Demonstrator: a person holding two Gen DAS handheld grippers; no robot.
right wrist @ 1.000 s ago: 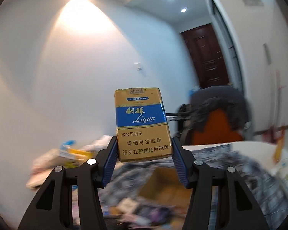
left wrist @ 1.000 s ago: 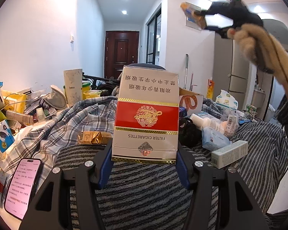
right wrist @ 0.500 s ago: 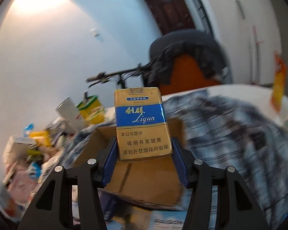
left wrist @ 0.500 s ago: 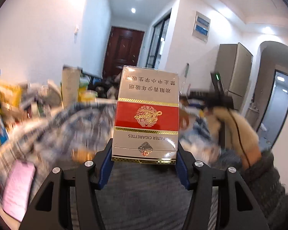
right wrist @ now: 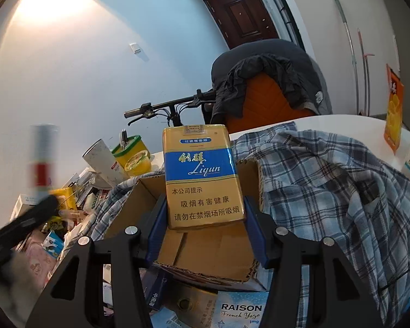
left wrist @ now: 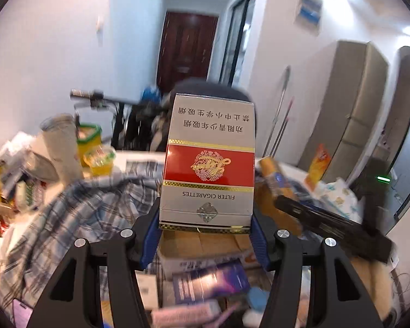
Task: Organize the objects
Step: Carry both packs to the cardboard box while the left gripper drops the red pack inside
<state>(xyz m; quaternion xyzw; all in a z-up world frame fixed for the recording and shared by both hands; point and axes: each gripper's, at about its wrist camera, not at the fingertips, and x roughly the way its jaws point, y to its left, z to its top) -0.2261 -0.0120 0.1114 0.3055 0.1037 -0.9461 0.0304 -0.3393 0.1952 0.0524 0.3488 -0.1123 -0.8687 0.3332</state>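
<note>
Between the blue fingers (left wrist: 150,235) of the left gripper (left wrist: 205,235), a red-and-white cigarette pack (left wrist: 207,164) is being pinched by its lower edges, standing upright with its long axis running from 6 to 12 o'clock and its printing upside down, so its top end is sitting down in the grip. The right gripper (right wrist: 205,232) is likewise pinching a gold-and-blue Liqun cigarette pack (right wrist: 202,175) low on its sides; that pack is also standing upright, long axis 6 to 12 o'clock, with its sealed top pointing up and leaning slightly toward 11 o'clock. Both packs are being carried above an open cardboard box (right wrist: 205,248), which is lying on the cluttered worktop (right wrist: 341,121) beside a plaid shirt (right wrist: 328,177). The step in hand appears to be delivering the packs into the box. Next, each gripper probably needs lowering over the box's opening, then its fingers spreading, with the right gripper's black body at 4 o'clock in the left view being kept clear.
</note>
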